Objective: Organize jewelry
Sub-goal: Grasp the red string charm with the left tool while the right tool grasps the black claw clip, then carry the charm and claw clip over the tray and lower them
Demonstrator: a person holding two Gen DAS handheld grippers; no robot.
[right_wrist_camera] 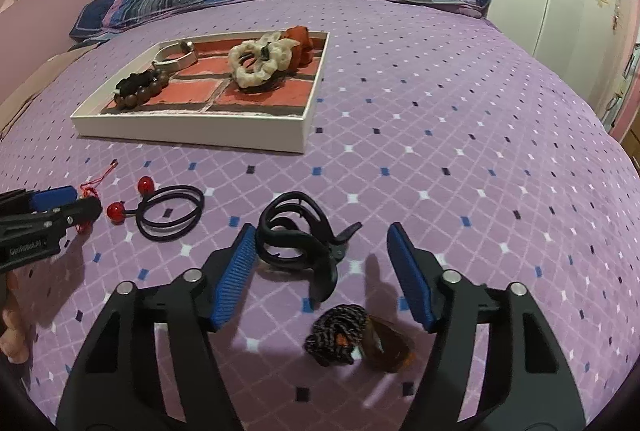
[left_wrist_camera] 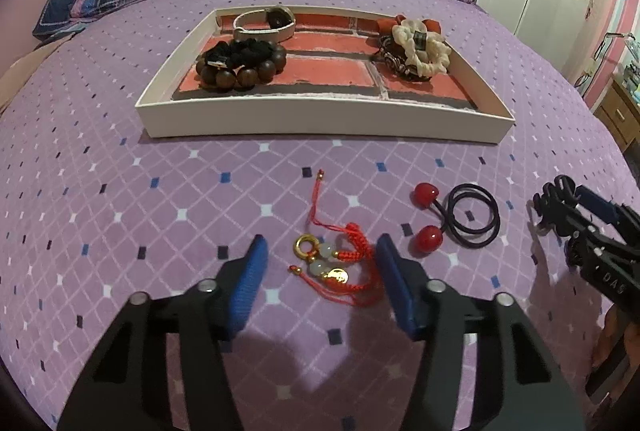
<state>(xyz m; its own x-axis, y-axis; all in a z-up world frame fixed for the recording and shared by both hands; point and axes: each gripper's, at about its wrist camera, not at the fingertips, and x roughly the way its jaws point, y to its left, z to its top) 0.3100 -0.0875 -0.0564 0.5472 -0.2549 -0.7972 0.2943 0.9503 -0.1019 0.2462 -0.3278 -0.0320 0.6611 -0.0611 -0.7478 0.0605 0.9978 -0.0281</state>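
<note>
Both jaws gape empty: left gripper (left_wrist_camera: 320, 251) straddles one red charm (left_wrist_camera: 340, 263), right gripper (right_wrist_camera: 320, 243) one black claw clip (right_wrist_camera: 298, 241), beside perhaps two looped hair ties (right_wrist_camera: 170, 211).

**Readable markings**

On my right gripper (left_wrist_camera: 560, 209), seen from my left wrist camera, I read the pale letters "DAS" on its black body. On my left gripper (right_wrist_camera: 70, 203), seen from my right wrist camera, there is a small white word beginning "Gen", the rest too blurred to read.
</note>
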